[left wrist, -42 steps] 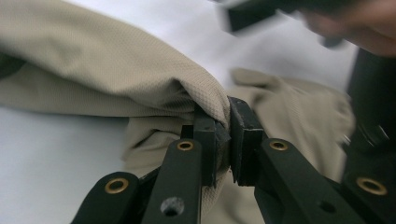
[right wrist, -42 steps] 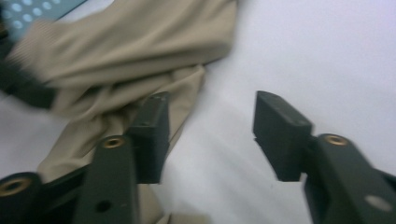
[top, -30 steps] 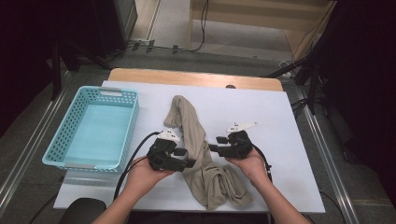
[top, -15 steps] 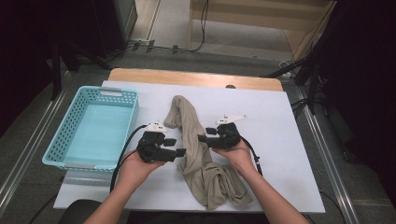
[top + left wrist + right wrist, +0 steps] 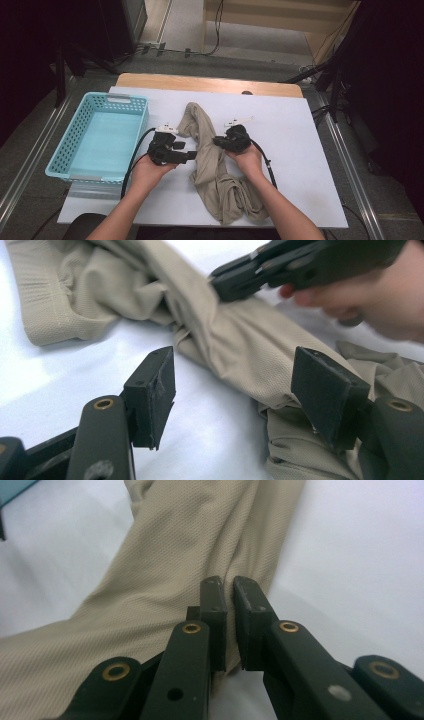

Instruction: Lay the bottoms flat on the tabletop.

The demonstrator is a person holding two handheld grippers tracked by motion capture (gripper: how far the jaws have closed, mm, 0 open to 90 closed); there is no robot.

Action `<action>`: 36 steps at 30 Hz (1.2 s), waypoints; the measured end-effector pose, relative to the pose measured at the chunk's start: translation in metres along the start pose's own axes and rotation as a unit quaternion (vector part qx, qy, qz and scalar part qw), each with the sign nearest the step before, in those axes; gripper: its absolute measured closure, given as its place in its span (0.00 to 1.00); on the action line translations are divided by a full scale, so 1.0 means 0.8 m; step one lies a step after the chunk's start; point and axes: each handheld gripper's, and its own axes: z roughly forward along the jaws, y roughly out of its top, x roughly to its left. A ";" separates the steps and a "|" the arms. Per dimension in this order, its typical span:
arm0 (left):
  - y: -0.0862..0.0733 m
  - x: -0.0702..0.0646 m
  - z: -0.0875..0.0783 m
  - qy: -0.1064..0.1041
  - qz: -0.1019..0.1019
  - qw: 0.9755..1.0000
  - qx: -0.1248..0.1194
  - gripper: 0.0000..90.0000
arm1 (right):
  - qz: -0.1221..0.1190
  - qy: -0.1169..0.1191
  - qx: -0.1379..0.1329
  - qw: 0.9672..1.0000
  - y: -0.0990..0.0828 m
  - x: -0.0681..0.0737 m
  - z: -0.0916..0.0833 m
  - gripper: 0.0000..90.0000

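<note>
Jaws of right gripper (image 5: 230, 630) just closed, pinching edge of beige cloth (image 5: 215, 165) mid-tabletop (image 5: 300, 130); fold between pads hard to see. Left gripper (image 5: 232, 390) jaws spread, opening, straddling cloth's edge. Basket (image 5: 75, 150) at left edge.

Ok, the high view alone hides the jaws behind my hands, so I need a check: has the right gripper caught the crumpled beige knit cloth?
Observer: Yes, it seems so. The right gripper has just been closing, and its pads pinch a fold at the edge of the crumpled beige knit cloth.
Operator: And the left gripper?
Observer: The left gripper has just been opening. Its jaws stand wide, one pad over the cloth, the other over the bare white table, and neither presses on anything.
</note>
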 end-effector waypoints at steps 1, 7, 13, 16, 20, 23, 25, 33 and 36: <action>0.000 0.001 0.000 0.001 0.001 1.000 0.002 0.38 | -0.002 -0.001 0.001 1.000 0.000 -0.003 -0.008 0.91; 0.006 0.007 0.009 0.014 0.000 1.000 0.006 0.38 | 0.006 -0.018 -0.007 1.000 -0.018 -0.032 -0.059 0.90; 0.022 0.011 0.022 0.028 0.008 1.000 0.012 0.40 | 0.022 -0.050 -0.002 0.999 -0.045 -0.058 -0.085 0.76; 0.033 0.016 0.031 0.045 0.015 0.999 0.010 0.41 | 0.017 -0.050 -0.034 0.998 -0.043 -0.054 -0.094 0.71; 0.040 0.031 0.048 0.058 0.002 0.998 0.014 0.42 | -0.001 -0.031 -0.038 0.999 -0.033 -0.035 -0.084 0.62; 0.040 0.041 0.061 0.063 -0.007 0.998 0.020 0.45 | -0.006 -0.009 -0.025 1.000 -0.030 -0.018 -0.071 0.61; 0.040 0.045 0.069 0.065 -0.013 0.998 0.026 0.47 | -0.016 0.009 -0.014 1.000 -0.029 -0.006 -0.064 0.61; 0.044 0.057 0.089 0.041 -0.030 0.998 0.047 0.73 | -0.051 0.030 0.034 0.998 -0.047 0.025 -0.036 0.54; 0.052 0.060 0.080 0.031 -0.044 0.998 0.036 0.74 | -0.047 0.036 0.030 0.998 -0.050 0.018 -0.038 0.81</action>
